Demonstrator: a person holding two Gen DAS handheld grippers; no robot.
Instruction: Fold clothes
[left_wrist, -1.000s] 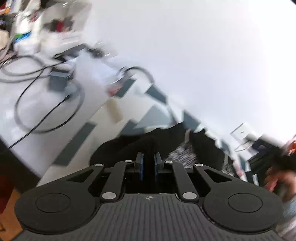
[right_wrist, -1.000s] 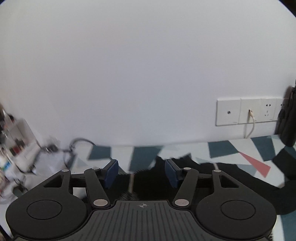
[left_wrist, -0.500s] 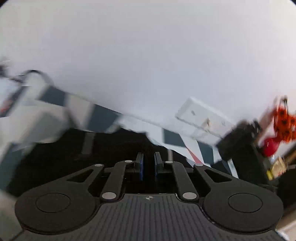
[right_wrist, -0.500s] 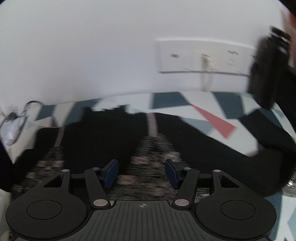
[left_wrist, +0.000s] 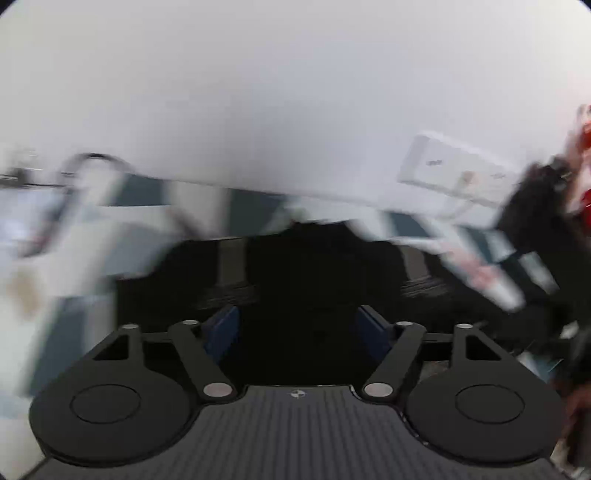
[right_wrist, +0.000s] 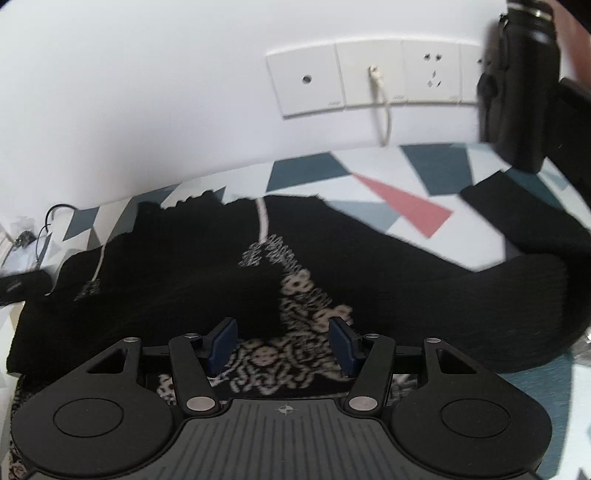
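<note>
A black knit sweater with a white patterned front panel lies spread on the table with the geometric cloth. One sleeve is folded across the body at the left. My right gripper is open and empty just above the patterned panel. In the blurred left wrist view the sweater lies right ahead of my left gripper, which is open and empty.
A white wall with a row of sockets and a dangling cable stands behind the table. A black object stands at the right. Cables and clutter lie at the left edge.
My left gripper has opened and let go of the black fabric it was shut on. My right gripper has dropped closer to the sweater's patterned front. The left view is still swinging.
</note>
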